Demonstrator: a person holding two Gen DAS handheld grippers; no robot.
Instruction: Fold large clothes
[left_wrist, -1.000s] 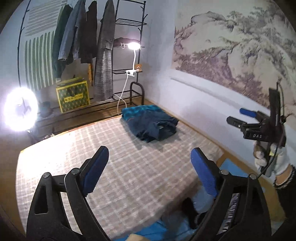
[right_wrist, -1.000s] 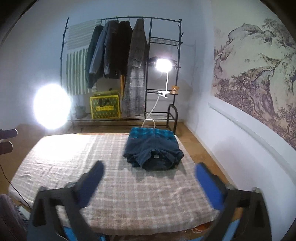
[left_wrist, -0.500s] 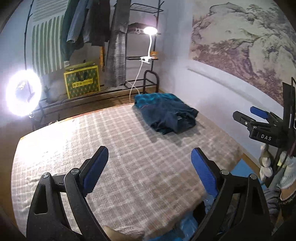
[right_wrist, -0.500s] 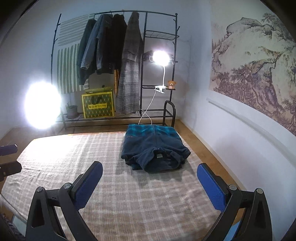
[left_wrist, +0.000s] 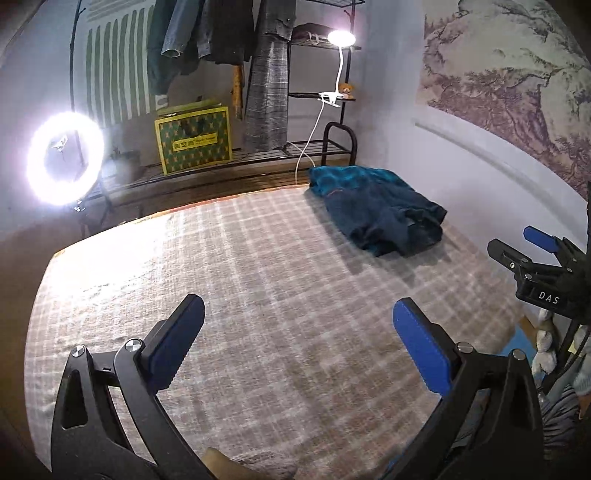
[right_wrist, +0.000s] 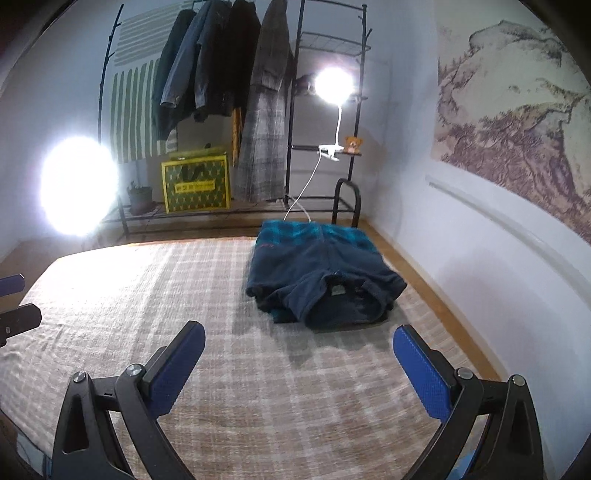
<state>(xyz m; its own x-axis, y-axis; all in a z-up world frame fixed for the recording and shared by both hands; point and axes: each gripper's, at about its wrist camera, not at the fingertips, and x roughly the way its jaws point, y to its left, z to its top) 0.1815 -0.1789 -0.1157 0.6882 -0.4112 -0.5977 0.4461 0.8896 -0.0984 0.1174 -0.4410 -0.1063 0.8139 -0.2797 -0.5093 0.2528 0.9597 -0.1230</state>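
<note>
1. The bed (right_wrist: 184, 302) fills both views, a wide mattress under a beige checked cover, brightly lit along its far left side.
2. Beyond it, the black clothes rack (right_wrist: 295, 110) stands against the back wall, loaded with dark jackets (right_wrist: 207, 74) and a grey checked coat (right_wrist: 264, 122).
3. On the right wall hangs a big landscape painting (right_wrist: 517, 103), mountains and trees in faded tones.
4. Here is the garment that matters: the dark blue jacket (right_wrist: 321, 280) lies folded on the far right part of the bed, collar toward the cameras, a teal checked layer showing at its far edge. Nothing touches it.
5. The ring light (left_wrist: 64, 158) blazes at the far left, just off the bed's corner.
6. A yellow-and-green box (right_wrist: 195, 184) sits on the rack's low shelf, with a small potted plant (right_wrist: 139, 195) just beside it.
7. The left gripper (left_wrist: 295, 332) hangs over the near middle of the cover; its blue pads have just been spreading wider and now stand fully apart, only bare bedding between them.
8. The right gripper (right_wrist: 299, 358) hovers short of the jacket, jaws spread wide too, holding nothing.
9. A clip lamp (right_wrist: 334, 83) glows on the rack's upper shelves, white cable trailing down.
10. Smallest of all, a little teddy bear (right_wrist: 352, 144) is perched on a rack shelf.
</note>
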